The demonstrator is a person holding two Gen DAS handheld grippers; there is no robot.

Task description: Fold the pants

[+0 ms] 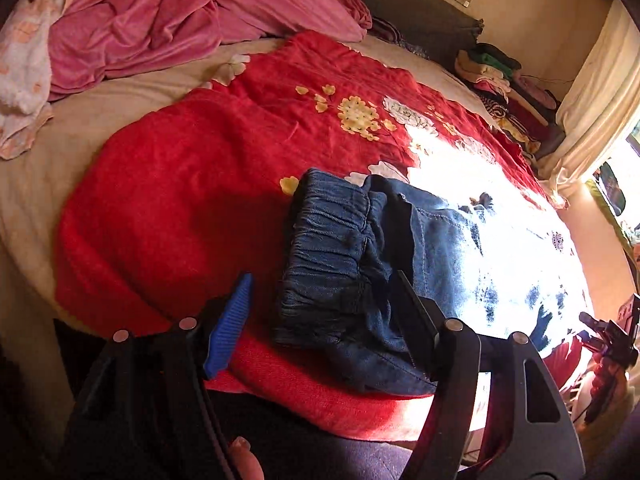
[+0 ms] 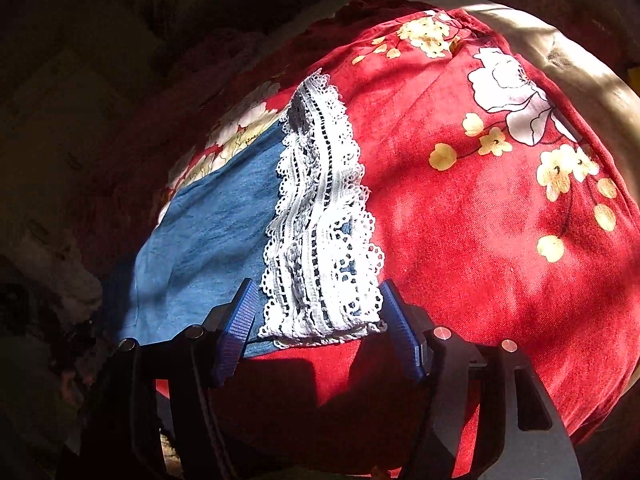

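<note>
Blue denim pants (image 1: 360, 264) lie on a red flowered blanket (image 1: 192, 184) on the bed, elastic waistband toward me. My left gripper (image 1: 324, 296) is open, its jaws on either side of the waistband end, not closed on it. In the right wrist view the pant leg (image 2: 216, 232) ends in a white lace hem (image 2: 320, 240). My right gripper (image 2: 316, 304) is open, its blue pads (image 2: 238, 324) flanking the near end of the lace hem, just above the cloth.
A crumpled pink sheet (image 1: 168, 20) and a pale garment (image 1: 24, 76) lie at the back left of the bed. A stack of folded clothes (image 1: 508, 92) sits at the back right by a curtain (image 1: 600, 92). Bright sunlight washes out the pants' right part.
</note>
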